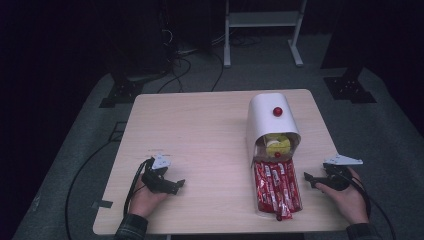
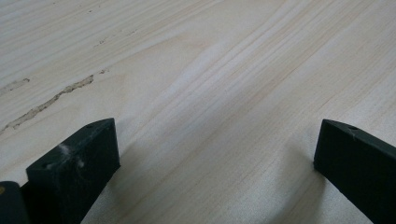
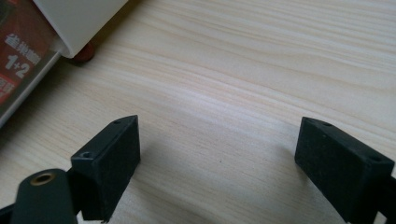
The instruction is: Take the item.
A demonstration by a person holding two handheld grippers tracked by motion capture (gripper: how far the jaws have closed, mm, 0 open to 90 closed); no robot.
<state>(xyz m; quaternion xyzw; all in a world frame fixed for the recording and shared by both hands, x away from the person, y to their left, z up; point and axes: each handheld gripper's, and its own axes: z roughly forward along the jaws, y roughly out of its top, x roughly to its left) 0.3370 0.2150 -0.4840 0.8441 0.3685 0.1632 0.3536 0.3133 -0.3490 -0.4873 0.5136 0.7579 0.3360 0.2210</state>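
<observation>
White rounded box with red knob (image 1: 272, 122) sits on right side of pale wooden table (image 1: 200, 130), lid rolled up. Red snack packets (image 1: 276, 187) fill front tray; yellow things (image 1: 276, 143) sit deeper inside. Left gripper (image 1: 176, 184) and right gripper (image 1: 307, 178) rest on table, jaws spread, holding nothing. Job looks not started.

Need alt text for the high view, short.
A person's hands rest a left gripper and a right gripper, both open, on a light wooden table. Between them, nearer the right one, a white curved-lid container lies open, with red packets in its tray and yellow items under the lid.
</observation>
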